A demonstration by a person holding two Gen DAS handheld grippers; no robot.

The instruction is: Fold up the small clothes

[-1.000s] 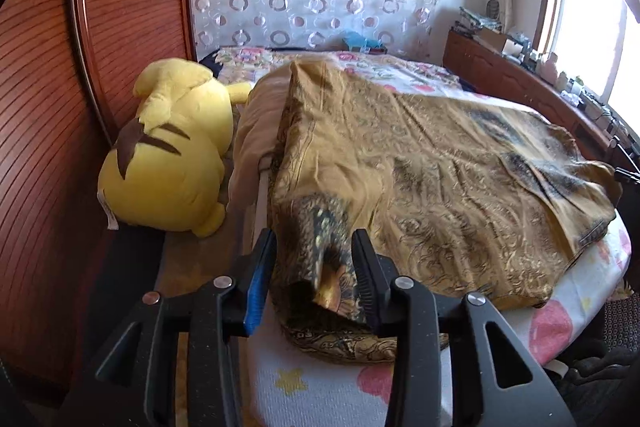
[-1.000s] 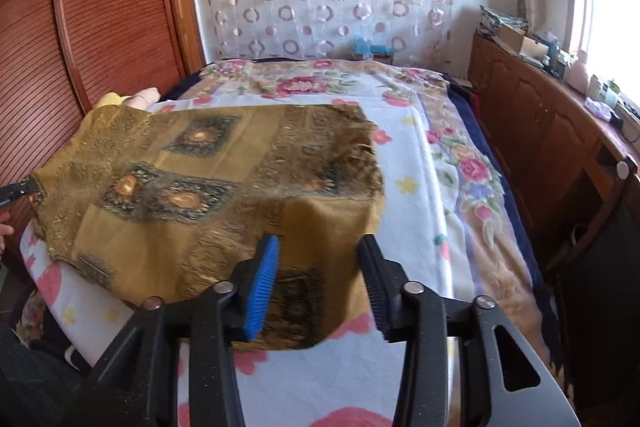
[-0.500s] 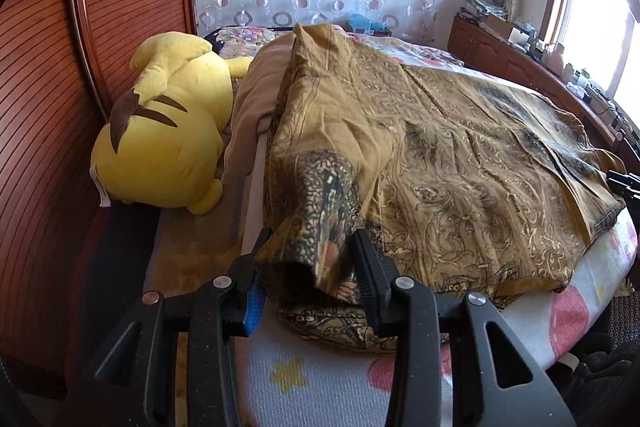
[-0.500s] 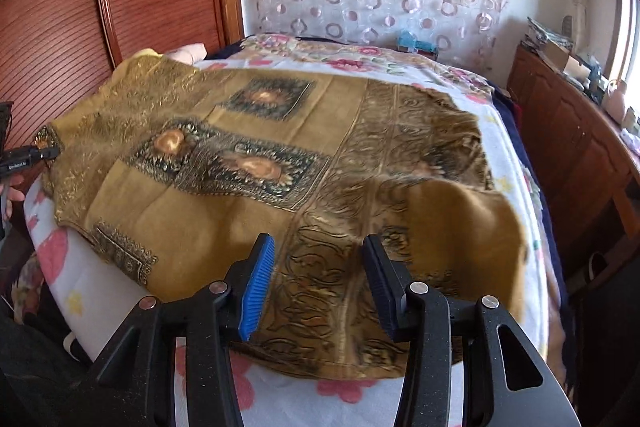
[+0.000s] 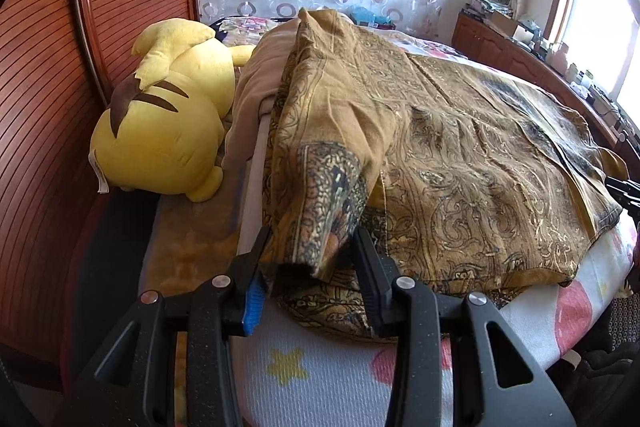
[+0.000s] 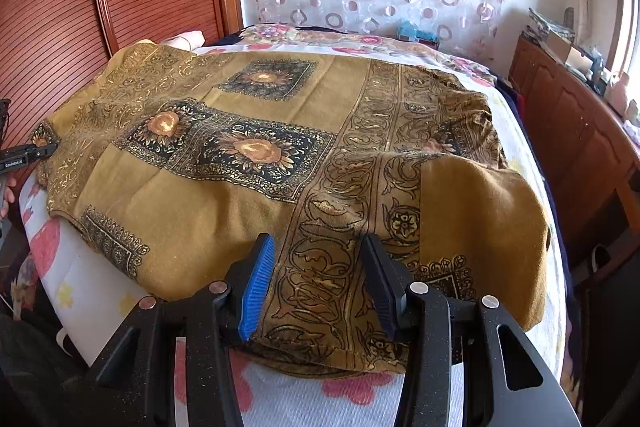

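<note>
Left wrist view: the mustard paisley-print garment [image 5: 460, 155] lies spread on my bed's white fleece blanket [image 5: 320, 367]. My left gripper [image 5: 308, 267] straddles its patterned sleeve cuff, jaws apart; whether they pinch it is hidden. My right gripper [image 6: 320, 287] gapes over the hem, whose edge the fingers cover. A yellow plush toy [image 5: 164, 123] slumps beside the ribbed wooden headboard [image 5: 48, 67].

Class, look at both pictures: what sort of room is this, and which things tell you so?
Most likely a bedroom at home: a bed with flowered covers, a yellow plush toy beside it, and a wooden cabinet under the window.
</note>
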